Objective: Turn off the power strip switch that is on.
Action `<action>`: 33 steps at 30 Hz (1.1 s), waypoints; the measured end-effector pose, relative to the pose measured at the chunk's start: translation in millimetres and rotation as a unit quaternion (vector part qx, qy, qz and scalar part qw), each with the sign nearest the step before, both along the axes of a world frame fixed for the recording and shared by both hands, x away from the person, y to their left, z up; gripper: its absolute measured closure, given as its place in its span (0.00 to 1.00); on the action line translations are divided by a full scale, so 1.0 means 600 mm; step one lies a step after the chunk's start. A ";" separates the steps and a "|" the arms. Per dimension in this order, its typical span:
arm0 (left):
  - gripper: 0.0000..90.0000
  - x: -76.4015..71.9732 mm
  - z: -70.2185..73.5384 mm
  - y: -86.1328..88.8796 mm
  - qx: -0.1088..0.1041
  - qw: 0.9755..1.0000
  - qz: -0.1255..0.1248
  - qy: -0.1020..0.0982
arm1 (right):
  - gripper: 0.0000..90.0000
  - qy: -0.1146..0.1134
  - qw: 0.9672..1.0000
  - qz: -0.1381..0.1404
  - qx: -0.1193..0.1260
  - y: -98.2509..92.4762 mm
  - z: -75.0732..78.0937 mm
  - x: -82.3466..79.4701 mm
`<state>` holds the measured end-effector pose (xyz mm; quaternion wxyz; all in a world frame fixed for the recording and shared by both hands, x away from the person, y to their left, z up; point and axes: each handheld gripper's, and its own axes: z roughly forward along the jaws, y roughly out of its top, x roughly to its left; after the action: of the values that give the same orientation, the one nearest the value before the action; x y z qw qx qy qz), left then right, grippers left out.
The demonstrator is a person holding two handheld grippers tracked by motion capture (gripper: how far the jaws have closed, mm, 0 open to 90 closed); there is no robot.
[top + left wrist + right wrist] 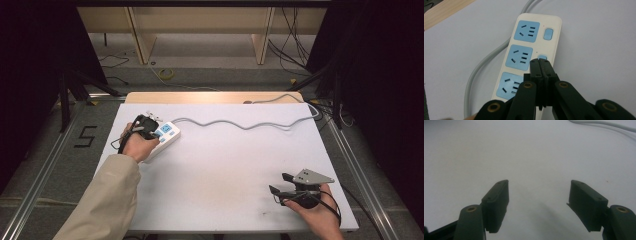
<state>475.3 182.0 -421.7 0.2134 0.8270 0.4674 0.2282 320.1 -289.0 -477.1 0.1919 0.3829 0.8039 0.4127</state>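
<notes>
A white power strip (167, 135) with blue sockets lies at the table's left, its grey cable (240, 122) winding off to the right. In the left gripper view the power strip (536, 32) shows three blue sockets, each with a blue switch beside it. My left gripper (540, 62) is shut with nothing in it, its tips right at the middle switch (543, 57); whether they touch it I cannot tell. From above, the left gripper (150, 131) sits over the strip. My right gripper (281, 183) rests low at the front right, open, and the right gripper (539, 192) has only bare table between its jaws.
The white table top (235, 170) has a wooden strip (210, 97) along its far edge. Part of the grey cable (604, 123) crosses the top right of the right gripper view. Cables and a wooden frame lie on the floor beyond.
</notes>
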 end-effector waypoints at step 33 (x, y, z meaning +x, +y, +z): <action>1.00 0.055 -0.002 -0.026 0.030 0.999 -0.023 0.011 | 0.37 -0.002 1.000 -0.002 0.000 -0.004 0.000 0.001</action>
<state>508.0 166.4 -422.7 0.1883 0.8460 0.4436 0.2283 320.9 -291.2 -476.8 0.1939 0.3839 0.8028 0.4131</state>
